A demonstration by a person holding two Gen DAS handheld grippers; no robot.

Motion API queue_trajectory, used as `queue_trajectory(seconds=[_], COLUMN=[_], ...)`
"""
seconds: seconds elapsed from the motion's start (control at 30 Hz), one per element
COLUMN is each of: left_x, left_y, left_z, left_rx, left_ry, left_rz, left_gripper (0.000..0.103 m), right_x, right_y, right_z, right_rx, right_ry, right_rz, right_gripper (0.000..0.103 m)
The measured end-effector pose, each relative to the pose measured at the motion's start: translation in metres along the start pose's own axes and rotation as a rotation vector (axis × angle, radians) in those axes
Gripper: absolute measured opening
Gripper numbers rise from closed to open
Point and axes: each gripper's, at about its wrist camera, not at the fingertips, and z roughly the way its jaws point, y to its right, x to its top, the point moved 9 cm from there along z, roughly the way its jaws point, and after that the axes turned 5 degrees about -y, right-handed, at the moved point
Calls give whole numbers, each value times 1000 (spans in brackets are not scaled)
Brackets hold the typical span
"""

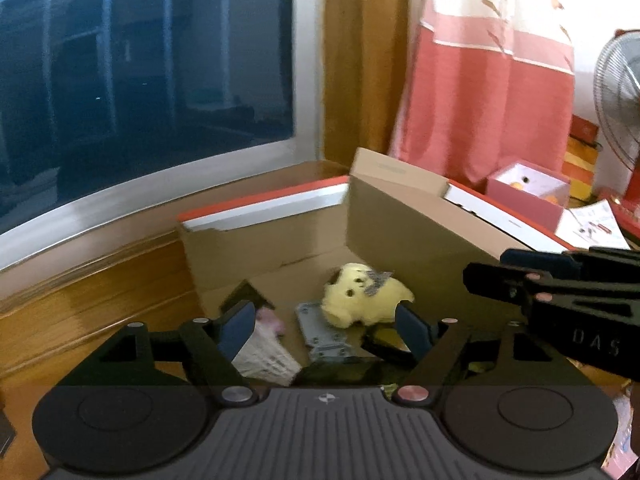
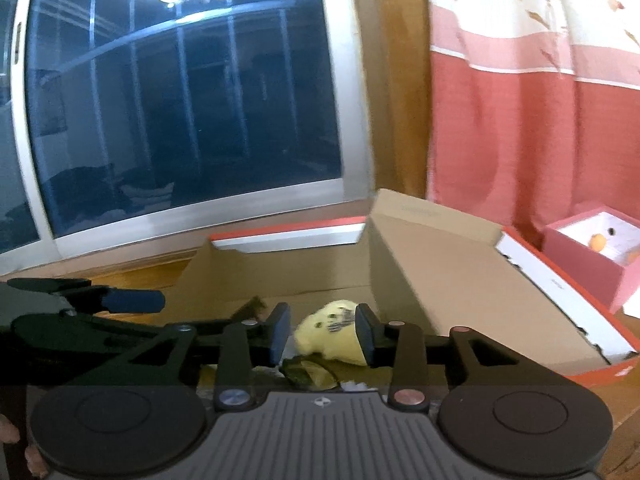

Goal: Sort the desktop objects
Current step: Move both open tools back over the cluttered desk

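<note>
The step in hand looks like the putting of things into the cardboard box (image 1: 256, 248), which stands open on the wooden tabletop (image 1: 100, 312) below the window. The yellow plush (image 1: 362, 294) lies on the box floor, beside a grey metal plate (image 1: 324, 334) and a white packet (image 1: 266, 354).

The left gripper (image 1: 326, 330) hangs over the box with its jaws wide apart and nothing between the pads; the plush and the plate show in the gap, but lower, on the box floor. The right gripper (image 2: 323, 334) is only a little open. In its own view the plush (image 2: 332, 332) shows between its pads; I cannot tell if the pads touch it or if it lies behind them.

My judgement: the plush is already placed. The next move calls for lifting both grippers clear of the box walls and looking on the tabletop for another thing to sort.
</note>
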Motion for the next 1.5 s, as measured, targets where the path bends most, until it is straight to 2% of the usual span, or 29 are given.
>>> queue_trajectory(seconds=[0.27, 0.57, 0.7, 0.83, 1.13, 1.3, 1.5], left_x=[-17, -46, -66, -86, -147, -182, -227], left_y=[-54, -132, -173, -216, -327, -379, -436], left_z=[-40, -90, -112, -134, -197, -226, -255], left_rx=[109, 275, 335, 372, 436, 484, 584], left_ry=[32, 42, 36, 23, -14, -35, -58], left_rz=[-110, -215, -261, -288, -319, -384, -505], left_gripper=[84, 85, 85, 85, 88, 88, 89], right_x=[0, 3, -1, -7, -48, -79, -97], right_y=[-51, -139, -189, -243, -377, -449, -520], right_z=[12, 21, 25, 23, 14, 11, 7], right_rx=[102, 263, 324, 367, 421, 478, 605], right_ry=[-18, -23, -34, -37, -87, -137, -174], right_rz=[-83, -173, -212, -244, -262, -305, -425], right_gripper=[43, 47, 47, 53, 58, 60, 65])
